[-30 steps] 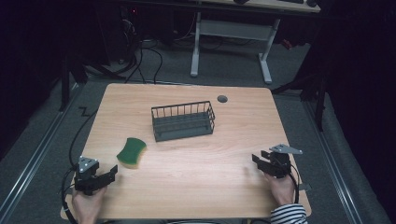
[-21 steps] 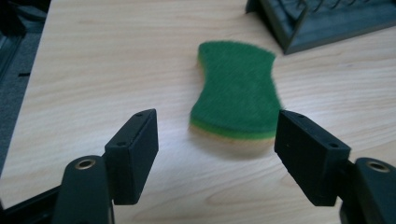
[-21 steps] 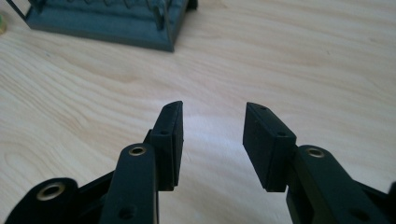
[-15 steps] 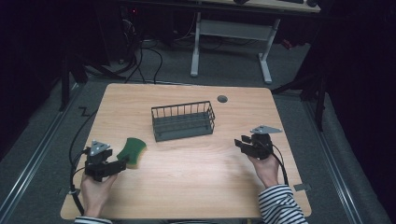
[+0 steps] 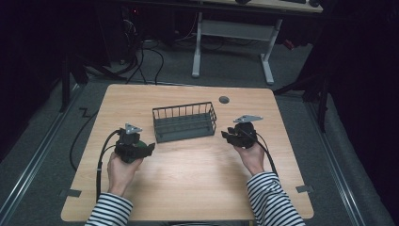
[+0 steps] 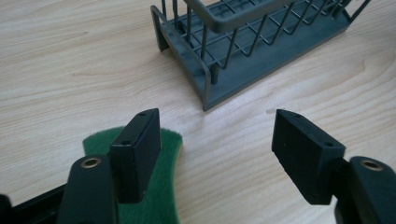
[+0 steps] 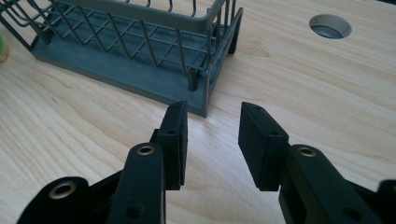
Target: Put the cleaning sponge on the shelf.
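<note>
The left tool is held with jaws apart, lately narrowing, nothing clamped; the green sponge lies beneath its one jaw. The right tool, jaws apart and lately closing, is aimed at the wire basket on the wooden counter, dark room around.

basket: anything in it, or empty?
Empty. In the high view the wire basket shows only its bare grey floor, and both gripper views show bare grid. The green sponge lies outside it on the table, under the left tool.
</note>
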Motion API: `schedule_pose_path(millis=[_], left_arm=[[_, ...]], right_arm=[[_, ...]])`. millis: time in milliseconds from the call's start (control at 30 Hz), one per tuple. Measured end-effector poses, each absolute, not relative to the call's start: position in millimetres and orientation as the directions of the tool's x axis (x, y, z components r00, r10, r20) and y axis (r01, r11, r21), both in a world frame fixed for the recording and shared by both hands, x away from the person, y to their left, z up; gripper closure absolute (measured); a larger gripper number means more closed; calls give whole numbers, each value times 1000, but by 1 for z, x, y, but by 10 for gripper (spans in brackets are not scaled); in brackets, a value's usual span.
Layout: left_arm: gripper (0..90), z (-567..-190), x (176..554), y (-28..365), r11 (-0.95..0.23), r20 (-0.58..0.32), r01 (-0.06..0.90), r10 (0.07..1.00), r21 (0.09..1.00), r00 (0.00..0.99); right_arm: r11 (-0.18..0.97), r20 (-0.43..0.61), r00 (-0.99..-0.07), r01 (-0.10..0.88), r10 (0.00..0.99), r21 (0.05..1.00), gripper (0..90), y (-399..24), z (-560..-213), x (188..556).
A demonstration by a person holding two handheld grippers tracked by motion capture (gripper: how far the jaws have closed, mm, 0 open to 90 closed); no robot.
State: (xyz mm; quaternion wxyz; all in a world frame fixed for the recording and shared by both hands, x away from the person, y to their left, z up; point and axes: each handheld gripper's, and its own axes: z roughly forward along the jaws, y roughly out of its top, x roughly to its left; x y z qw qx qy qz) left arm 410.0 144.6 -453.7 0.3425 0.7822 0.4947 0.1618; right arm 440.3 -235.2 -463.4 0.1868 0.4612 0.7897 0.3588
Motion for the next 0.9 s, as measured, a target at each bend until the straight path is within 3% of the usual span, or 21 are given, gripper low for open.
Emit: schedule_pose_path(millis=[433, 900], left_arm=[[449, -466, 440, 128, -267, -111, 717, 895, 644, 433], [589, -475, 456, 123, -306, -87, 741, 894, 598, 439]], right_arm=[[335, 55, -511, 637, 858, 695, 687, -217, -480, 475], [327, 57, -504, 638, 862, 697, 712, -207, -485, 486]])
